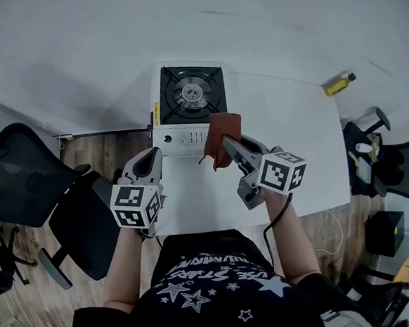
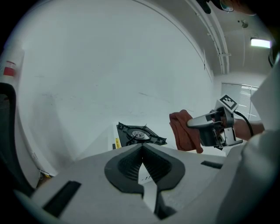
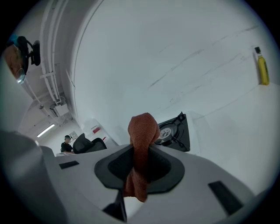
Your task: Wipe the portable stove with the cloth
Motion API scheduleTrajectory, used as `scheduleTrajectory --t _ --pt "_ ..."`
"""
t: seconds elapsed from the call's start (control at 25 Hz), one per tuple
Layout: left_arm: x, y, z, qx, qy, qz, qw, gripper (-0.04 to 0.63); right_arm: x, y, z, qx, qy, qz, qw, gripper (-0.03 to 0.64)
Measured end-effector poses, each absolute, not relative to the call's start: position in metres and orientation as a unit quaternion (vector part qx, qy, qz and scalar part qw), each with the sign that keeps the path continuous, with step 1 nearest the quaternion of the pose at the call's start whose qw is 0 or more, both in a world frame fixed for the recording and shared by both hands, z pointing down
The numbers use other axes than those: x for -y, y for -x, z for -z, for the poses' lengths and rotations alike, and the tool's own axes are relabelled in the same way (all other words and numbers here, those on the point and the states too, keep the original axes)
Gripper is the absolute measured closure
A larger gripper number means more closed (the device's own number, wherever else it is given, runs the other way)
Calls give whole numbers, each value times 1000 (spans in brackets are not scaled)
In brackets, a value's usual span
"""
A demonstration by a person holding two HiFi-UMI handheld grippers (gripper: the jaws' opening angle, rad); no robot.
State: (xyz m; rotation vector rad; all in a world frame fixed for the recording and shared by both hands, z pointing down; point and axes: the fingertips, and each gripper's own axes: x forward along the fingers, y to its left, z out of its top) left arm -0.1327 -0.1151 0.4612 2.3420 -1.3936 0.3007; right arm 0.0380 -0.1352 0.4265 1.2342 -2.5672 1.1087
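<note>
A white portable stove point(image 1: 186, 108) with a black burner top stands at the far left of the white table point(image 1: 294, 138); it also shows in the left gripper view as the stove point(image 2: 139, 134) and in the right gripper view as the stove point(image 3: 174, 131). A rust-red cloth point(image 1: 224, 138) hangs over the stove's front right corner, pinched in my right gripper point(image 1: 228, 145), which is shut on it. The cloth point(image 3: 141, 153) fills the right gripper's jaws. My left gripper point(image 1: 150, 161) hovers just in front of the stove's control panel, jaws shut and empty.
A yellow bottle point(image 1: 340, 84) lies at the table's far right corner. Black office chairs point(image 1: 23, 187) stand on the wooden floor to the left, and another chair with clutter point(image 1: 388, 166) stands to the right. A cable point(image 1: 276, 220) trails from the right gripper.
</note>
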Motion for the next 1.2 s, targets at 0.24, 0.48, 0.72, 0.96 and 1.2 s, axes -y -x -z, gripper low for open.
scheduleTrajectory --t 0.24,0.48,0.72,0.96,1.2 --pt "145 133 -447 509 -835 -105 180 588 183 -17 -413 839 -380 -389 27 545" --pt "175 139 -437 527 -827 -105 163 588 223 8 -413 851 -357 -382 49 545" --pt "197 149 -435 547 -814 -101 167 588 265 33 -413 860 -343 -371 75 545" --pt "223 152 -440 554 -808 -104 172 588 307 53 -422 855 -342 -381 88 545" --pt "249 153 -441 556 -807 -106 166 588 335 74 -440 846 -329 -410 91 545"
